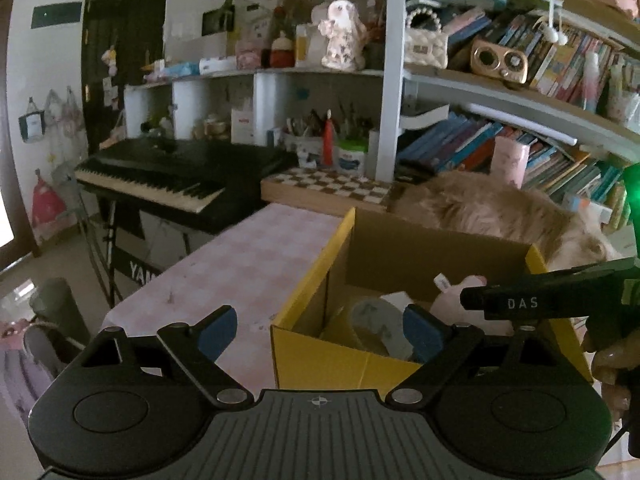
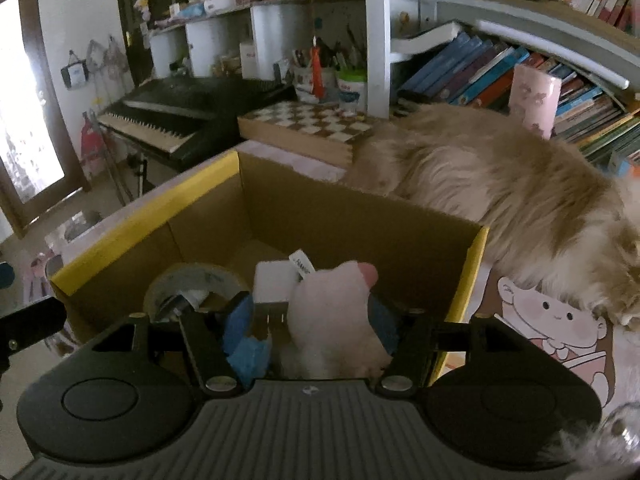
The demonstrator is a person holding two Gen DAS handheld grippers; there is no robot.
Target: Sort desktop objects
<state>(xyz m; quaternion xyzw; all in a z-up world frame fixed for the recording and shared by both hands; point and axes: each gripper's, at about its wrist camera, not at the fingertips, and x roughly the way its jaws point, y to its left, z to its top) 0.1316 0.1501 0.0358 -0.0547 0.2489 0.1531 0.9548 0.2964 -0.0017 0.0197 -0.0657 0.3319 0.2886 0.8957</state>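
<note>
A yellow cardboard box stands open on the pink checked table. Inside lie a roll of tape and a white block. A pale pink plush toy with a white tag sits between my right gripper's blue pads, over the box. The jaws are apart and the left pad does not touch the toy. My left gripper is open and empty at the box's near left corner. The right gripper also shows at the right edge of the left wrist view.
A long-haired cream cat lies right behind and beside the box. A chessboard box, a keyboard piano, shelves of books and a pink cup stand behind. A cartoon-print item lies right of the box.
</note>
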